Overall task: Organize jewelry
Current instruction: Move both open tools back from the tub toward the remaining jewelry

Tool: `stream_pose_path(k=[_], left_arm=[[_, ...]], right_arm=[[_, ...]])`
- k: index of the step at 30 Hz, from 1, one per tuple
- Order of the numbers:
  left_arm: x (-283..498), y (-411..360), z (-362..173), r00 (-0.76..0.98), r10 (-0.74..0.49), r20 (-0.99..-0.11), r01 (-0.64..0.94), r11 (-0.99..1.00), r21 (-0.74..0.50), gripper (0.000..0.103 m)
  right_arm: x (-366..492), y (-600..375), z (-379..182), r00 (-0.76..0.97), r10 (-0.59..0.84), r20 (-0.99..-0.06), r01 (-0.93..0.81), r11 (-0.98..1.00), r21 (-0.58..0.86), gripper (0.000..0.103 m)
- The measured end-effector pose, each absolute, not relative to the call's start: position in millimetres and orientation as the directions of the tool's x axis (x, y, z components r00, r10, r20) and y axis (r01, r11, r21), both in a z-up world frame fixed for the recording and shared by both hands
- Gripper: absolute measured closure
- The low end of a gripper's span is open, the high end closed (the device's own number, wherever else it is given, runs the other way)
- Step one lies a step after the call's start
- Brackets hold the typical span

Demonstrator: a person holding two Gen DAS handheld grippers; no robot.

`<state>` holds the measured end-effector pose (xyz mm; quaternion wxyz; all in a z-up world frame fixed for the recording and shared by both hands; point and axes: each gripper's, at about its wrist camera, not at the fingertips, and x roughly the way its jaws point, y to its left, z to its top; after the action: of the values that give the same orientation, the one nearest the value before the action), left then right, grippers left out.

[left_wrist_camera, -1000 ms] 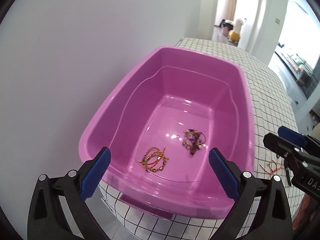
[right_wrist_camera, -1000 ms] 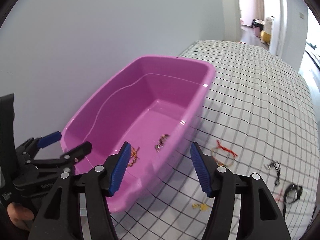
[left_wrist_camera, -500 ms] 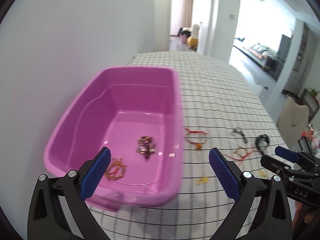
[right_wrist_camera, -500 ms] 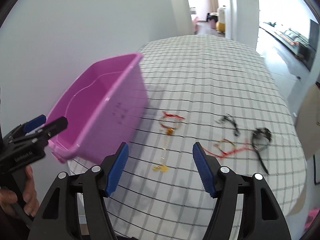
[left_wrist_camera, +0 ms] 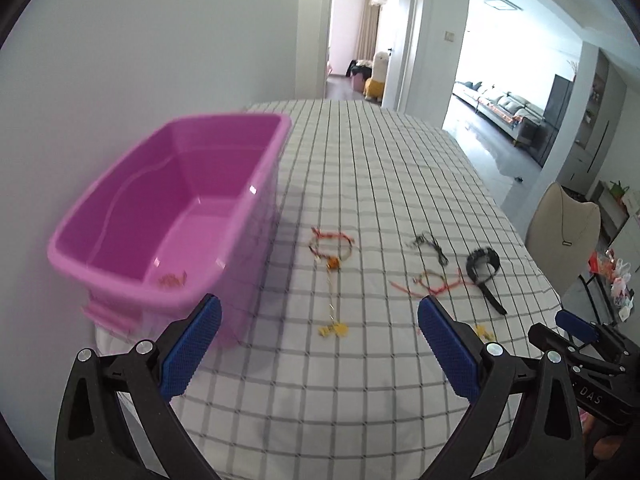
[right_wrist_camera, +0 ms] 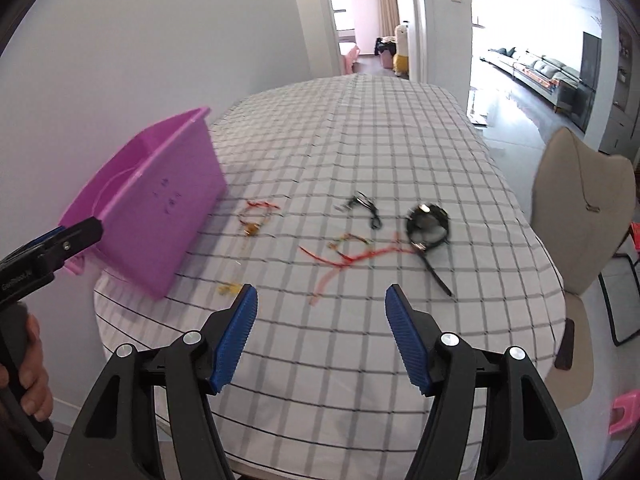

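Observation:
A pink tub [left_wrist_camera: 224, 216] stands at the table's left with a gold piece [left_wrist_camera: 171, 279] inside. On the checked cloth lie a red-and-gold bracelet [left_wrist_camera: 332, 246], a yellow charm [left_wrist_camera: 335, 330], a red cord bracelet [left_wrist_camera: 430, 285], a dark chain [left_wrist_camera: 430, 245] and a black watch [left_wrist_camera: 484, 267]. My left gripper [left_wrist_camera: 318, 340] is open and empty, above the near cloth. My right gripper [right_wrist_camera: 322, 330] is open and empty, nearer than the red cord bracelet [right_wrist_camera: 352, 254] and the watch [right_wrist_camera: 427, 227]. The tub [right_wrist_camera: 160, 208] is at its left.
The table is covered with a checked cloth [left_wrist_camera: 380, 184] and stands against a white wall. A beige chair [right_wrist_camera: 580, 216] is at the right side. A doorway [left_wrist_camera: 360, 32] opens beyond the far end. The right gripper's body shows at the left wrist view's lower right [left_wrist_camera: 592, 360].
Both grippers have swung right, away from the tub and over the cloth. The loose jewelry has come into the middle of both views. Both grippers stay open.

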<state>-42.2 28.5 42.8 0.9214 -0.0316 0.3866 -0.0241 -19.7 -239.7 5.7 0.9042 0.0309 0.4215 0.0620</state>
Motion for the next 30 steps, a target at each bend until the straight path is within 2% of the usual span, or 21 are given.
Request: stream_pose_path(k=[8,19,30], left_arm=[[-59.6,7.3,-13.3,0.676,-0.025,-0.736,-0.017,0.999,-0.049,0.006],[-23.5,11.8,-98.6,0.683,0.027,-0.729,-0.039,0.999,0.0,0.006],[12.7,0.9,-130.4,0.667,-0.01,-0.745,0.001,1.0,-0.013,0.006]], right_arm=[[-33.9,-272.7,-44.4,0.644,0.109,-0.757,-0.05,0.994,0.1,0.039],[-12.7,-279.6,-103.7,0.718,0.07,-0.692,0.003,0.995,0.103,0.039],[6.9,-282.0,-130.3,0.69,-0.004,-0.724,0.076,0.995,0.066,0.039]])
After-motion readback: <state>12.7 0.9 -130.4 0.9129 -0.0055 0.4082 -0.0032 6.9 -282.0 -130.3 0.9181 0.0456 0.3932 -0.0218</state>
